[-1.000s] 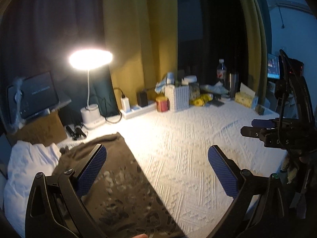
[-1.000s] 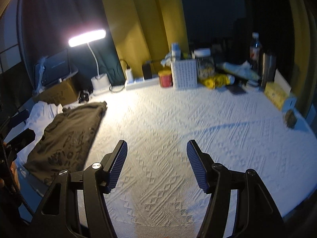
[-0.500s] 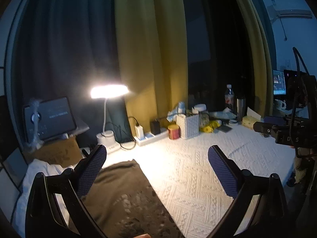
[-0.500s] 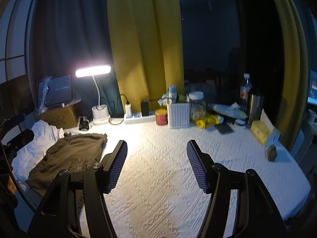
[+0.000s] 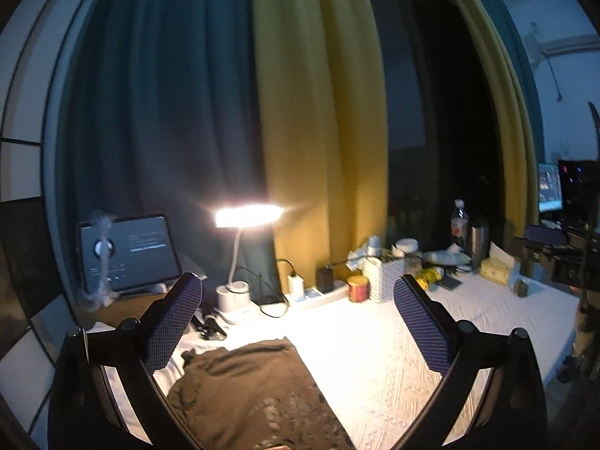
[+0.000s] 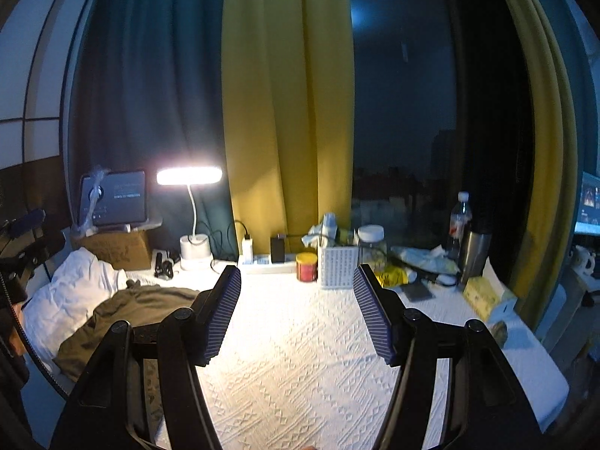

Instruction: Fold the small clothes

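My left gripper (image 5: 296,300) and right gripper (image 6: 296,292) hang spread wide, holding nothing, above the white bedspread (image 6: 307,356); the brown shirt (image 5: 255,390) (crumpled) lies at its left edge, near the lamp (image 5: 247,215).

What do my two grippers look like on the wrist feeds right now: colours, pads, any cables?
Both look alike. The left gripper has a glossy black angular frame with round pivot bolts and two fingers faced with dark blue textured pads. The right gripper matches, its blue pads finely ribbed. A thin black cable curves along that view's left edge.
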Available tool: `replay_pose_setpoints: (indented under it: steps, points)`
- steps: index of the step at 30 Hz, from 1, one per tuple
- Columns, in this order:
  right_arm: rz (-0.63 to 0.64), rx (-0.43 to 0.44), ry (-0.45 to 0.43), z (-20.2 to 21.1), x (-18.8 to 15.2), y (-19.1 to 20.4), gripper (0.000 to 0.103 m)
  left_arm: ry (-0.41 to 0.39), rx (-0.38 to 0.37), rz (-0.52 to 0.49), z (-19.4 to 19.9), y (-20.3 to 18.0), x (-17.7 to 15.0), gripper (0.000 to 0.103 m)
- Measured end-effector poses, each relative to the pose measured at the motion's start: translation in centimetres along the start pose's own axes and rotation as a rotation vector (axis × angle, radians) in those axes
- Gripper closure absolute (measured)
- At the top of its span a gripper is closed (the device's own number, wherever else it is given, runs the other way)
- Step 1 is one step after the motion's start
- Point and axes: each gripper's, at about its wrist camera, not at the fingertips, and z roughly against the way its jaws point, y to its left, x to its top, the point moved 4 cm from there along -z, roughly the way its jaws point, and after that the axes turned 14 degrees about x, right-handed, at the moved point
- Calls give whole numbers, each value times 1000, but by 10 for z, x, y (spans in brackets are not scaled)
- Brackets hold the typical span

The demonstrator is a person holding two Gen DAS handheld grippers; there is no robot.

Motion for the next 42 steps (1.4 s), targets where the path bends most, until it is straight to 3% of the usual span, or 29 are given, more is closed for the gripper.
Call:
replay_pose_setpoints:
  steps: [6,9,17,42]
  points:
    - [32,11,-50,9,25,9,36,22,41,64,-3,23,14,2]
    - [48,18,-77,15,37,14,23,17,54,79,-1,33,19,2]
    - [84,36,-122,22,54,30,23,-3,97,100,5,52,21,2]
    - [54,45,-57,-6,33,23,23,42,72,130,-3,49,9,2]
